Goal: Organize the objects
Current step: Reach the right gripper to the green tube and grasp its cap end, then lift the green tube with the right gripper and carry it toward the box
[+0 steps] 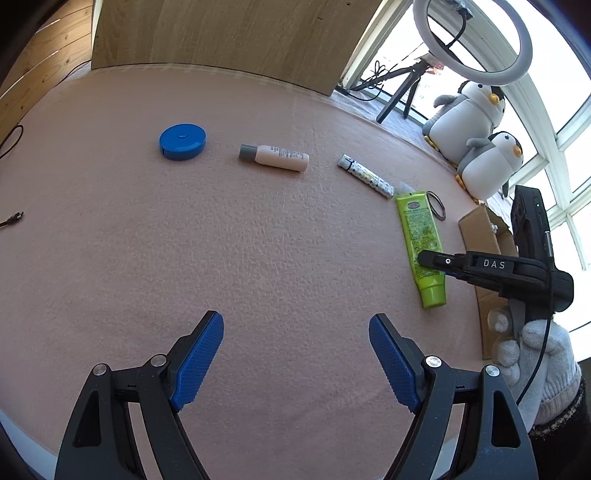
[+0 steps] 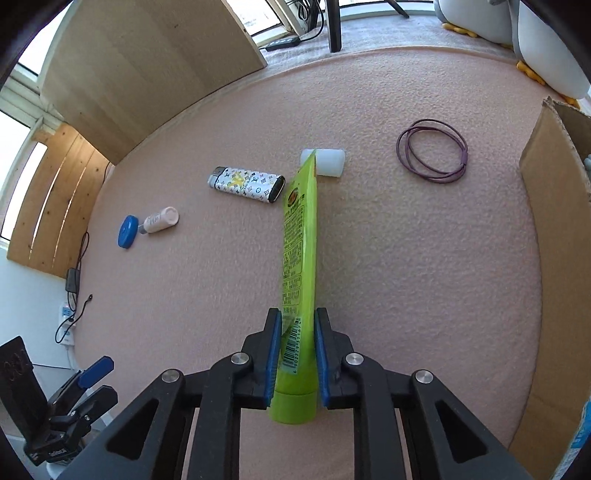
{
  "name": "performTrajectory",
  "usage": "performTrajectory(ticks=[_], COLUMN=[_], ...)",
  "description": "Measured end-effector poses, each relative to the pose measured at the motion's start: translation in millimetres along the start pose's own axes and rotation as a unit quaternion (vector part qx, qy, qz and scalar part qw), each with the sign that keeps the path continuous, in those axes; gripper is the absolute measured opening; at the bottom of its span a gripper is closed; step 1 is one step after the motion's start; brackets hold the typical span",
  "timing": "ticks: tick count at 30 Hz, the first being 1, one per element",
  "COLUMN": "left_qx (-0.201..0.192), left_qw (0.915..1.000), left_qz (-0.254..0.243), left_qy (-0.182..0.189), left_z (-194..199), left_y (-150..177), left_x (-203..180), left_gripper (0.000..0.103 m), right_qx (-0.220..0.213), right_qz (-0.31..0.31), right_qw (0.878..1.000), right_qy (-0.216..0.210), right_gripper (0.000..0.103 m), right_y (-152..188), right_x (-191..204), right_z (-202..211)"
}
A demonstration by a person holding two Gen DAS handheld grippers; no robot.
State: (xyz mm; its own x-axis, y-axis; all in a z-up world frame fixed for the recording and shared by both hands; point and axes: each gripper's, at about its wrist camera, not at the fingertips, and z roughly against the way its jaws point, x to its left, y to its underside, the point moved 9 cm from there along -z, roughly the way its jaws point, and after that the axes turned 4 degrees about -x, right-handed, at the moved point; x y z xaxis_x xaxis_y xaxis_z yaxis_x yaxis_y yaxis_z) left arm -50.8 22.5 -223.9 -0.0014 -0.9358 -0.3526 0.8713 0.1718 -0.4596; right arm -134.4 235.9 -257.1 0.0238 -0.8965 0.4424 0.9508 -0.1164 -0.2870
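Observation:
My right gripper [image 2: 298, 314] is shut on a lime-green tube [image 2: 301, 236], with its blue pads [image 2: 275, 343] pressing both sides near the cap end. The tube points away over the pink mat [image 2: 424, 277], and its crimped end overlaps a small white piece [image 2: 330, 162]. In the left wrist view the green tube [image 1: 419, 236] lies far right with the right gripper [image 1: 424, 258] on it. My left gripper [image 1: 295, 325] stands open over bare mat and holds nothing. Also on the mat are a patterned lighter [image 2: 246, 183], a small pink bottle [image 1: 275, 158], a blue round case [image 1: 183, 141] and purple hair ties [image 2: 432, 150].
A cardboard box [image 2: 554, 221] stands open at the mat's right edge. Two plush penguins [image 1: 469, 110] and a ring light [image 1: 472, 37] on a tripod sit behind it by the window. A wooden board [image 1: 221, 33] backs the mat. A person's gloved hand [image 1: 539, 354] holds the right gripper.

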Motion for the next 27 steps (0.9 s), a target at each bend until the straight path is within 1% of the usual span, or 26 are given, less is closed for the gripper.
performTrajectory(ticks=[3,6,7,9,11,15,17,21,24,27], left_qx=[0.001,0.006,0.008,0.013,0.023,0.038,0.047,0.062,0.082,0.095], left_qw=[1.0,0.9998,0.9996,0.9991,0.9982,0.9951,0.9931,0.9889,0.9852,0.9826], left_qz=[-0.006,-0.014,-0.018,-0.026,-0.034,-0.06,-0.07,-0.09,-0.103,-0.112], left_qy=[0.004,0.014,0.019,0.03,0.044,0.069,0.081,0.101,0.11,0.114], left_z=[-2,-5,-6,-9,-14,-25,-35,-55,-73,-86], left_y=[-2,-1,0,1,3,3,1,-5,-6,-6], left_x=[-4,-12,-16,-25,-36,-64,-78,-105,-121,-130], left_gripper=[0.084,0.084,0.084,0.084,0.084,0.084,0.084,0.084,0.083,0.08], right_qx=[0.009,0.009,0.005,-0.003,-0.013,-0.023,-0.021,-0.005,0.01,0.021], right_qz=[0.0,-0.006,-0.011,-0.015,-0.014,-0.007,-0.003,-0.006,-0.014,-0.015], right_qw=[1.0,1.0,1.0,1.0,1.0,1.0,1.0,1.0,1.0,1.0], right_qy=[-0.025,-0.022,-0.019,-0.012,-0.006,0.001,0.003,0.002,-0.004,-0.013], right_gripper=[0.015,0.015,0.017,0.021,0.036,0.041,0.044,0.045,0.045,0.045], right_y=[16,23,22,21,19,12,9,6,6,5], right_x=[16,18,16,11,7,1,0,-5,-10,-10], right_z=[-2,-2,-1,5,13,23,24,17,12,9])
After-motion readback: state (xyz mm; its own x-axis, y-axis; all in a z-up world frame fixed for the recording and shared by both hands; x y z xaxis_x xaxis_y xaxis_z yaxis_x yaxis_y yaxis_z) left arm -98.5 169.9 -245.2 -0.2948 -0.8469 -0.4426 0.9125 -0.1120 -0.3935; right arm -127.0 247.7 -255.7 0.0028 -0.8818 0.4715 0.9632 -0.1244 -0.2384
